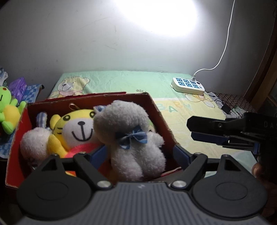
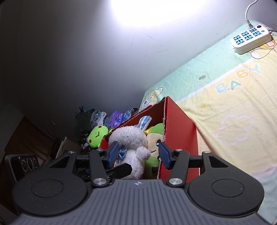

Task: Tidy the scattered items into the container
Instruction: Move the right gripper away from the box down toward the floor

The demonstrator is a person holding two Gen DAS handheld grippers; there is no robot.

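One toy left out: green frog [image 1: 7, 110] lies left of box [image 1: 161, 110], nearer your left gripper [image 1: 138, 154]; both jaws open, empty.

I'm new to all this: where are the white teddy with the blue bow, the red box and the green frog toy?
white teddy [image 1: 136, 155]: left wrist view, belly.
red box [image 2: 180, 124]: right wrist view, outer side wall.
green frog toy [image 1: 8, 110]: left wrist view, yellow belly.

A pale wall [image 1: 69, 34] (scuffed in places) catches a bright glare of light [image 1: 155, 13]; the bed [image 1: 190, 124] wears a pastel bear-print sheet; a white power strip [image 1: 188, 85] lies near the wall.
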